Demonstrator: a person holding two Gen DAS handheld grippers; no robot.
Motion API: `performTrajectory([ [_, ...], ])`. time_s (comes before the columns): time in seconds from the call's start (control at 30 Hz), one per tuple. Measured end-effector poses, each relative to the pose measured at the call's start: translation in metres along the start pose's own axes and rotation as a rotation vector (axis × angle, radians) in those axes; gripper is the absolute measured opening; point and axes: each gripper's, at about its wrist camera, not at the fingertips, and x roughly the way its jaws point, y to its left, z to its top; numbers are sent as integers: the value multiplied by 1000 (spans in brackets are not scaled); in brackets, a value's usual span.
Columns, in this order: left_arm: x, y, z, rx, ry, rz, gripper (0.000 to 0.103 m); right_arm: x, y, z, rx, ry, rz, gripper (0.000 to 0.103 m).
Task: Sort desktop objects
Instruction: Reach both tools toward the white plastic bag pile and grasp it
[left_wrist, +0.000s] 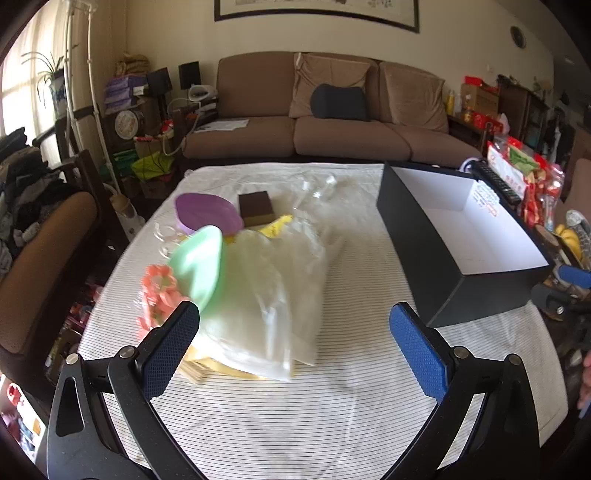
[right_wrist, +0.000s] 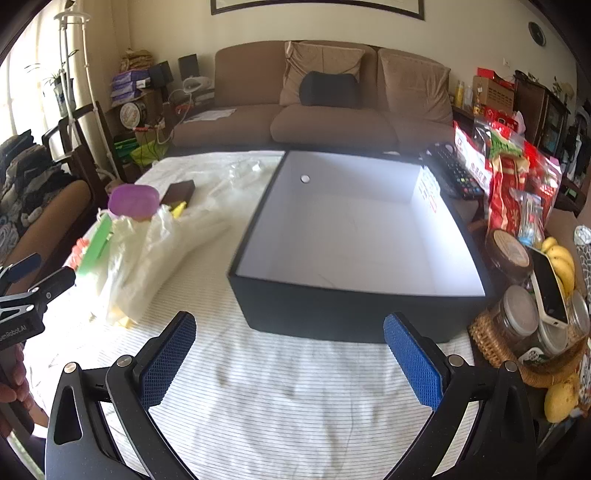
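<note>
A pile of objects lies left of centre on the striped tablecloth: a crumpled clear plastic bag (left_wrist: 273, 291), a green dish (left_wrist: 199, 266), a purple dish (left_wrist: 207, 214), a brown block (left_wrist: 255, 207), a pink flower-shaped item (left_wrist: 159, 295) and a yellow item (left_wrist: 277, 226). A black box with a white inside (left_wrist: 461, 243) stands open to the right; it also shows in the right wrist view (right_wrist: 354, 236). My left gripper (left_wrist: 295, 350) is open and empty, just short of the bag. My right gripper (right_wrist: 291, 354) is open and empty in front of the box. The bag (right_wrist: 155, 251) is at its left.
Red snack packets (right_wrist: 509, 184), a remote (right_wrist: 454, 170), jars in a wicker basket (right_wrist: 524, 325), a phone (right_wrist: 550, 288) and bananas (right_wrist: 561, 262) crowd the table's right edge. A brown sofa (left_wrist: 325, 122) stands behind the table, a chair (left_wrist: 40, 266) at the left.
</note>
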Motion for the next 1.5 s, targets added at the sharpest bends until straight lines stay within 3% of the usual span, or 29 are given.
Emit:
performTrajectory([
  [0.1,-11,46,10,-22,-3,40,103,-17,28,34,2,-20,26,103],
  [0.2,-16,98,11,-122,3,47,103,-28,64,60,-3,-50,64,103],
  [0.3,-14,144,5,-247,10,7,103,-24,101,78,-3,-65,113,103],
  [0.43,-1,185,-4,-342,6,-26,103,2,161,95,-20,-19,196,103],
  [0.7,52,217,-11,-410,41,-66,103,78,245,99,-40,65,292,101],
  [0.93,106,229,-26,-461,114,-97,101,138,270,86,-75,132,272,87],
  [1.03,119,222,-28,-417,131,-80,98,149,264,80,-49,130,263,80],
  [1.1,126,213,-28,-361,140,-52,92,153,255,77,-9,122,273,73],
  [1.17,132,206,-28,-312,156,-38,75,157,248,78,22,131,281,65],
  [1.3,143,204,-33,-310,194,-84,58,162,237,79,57,154,290,42],
  [1.37,146,206,-36,-332,209,-118,47,165,238,80,58,170,301,38],
  [1.5,147,210,-40,-394,223,-179,37,165,242,75,45,177,323,38],
])
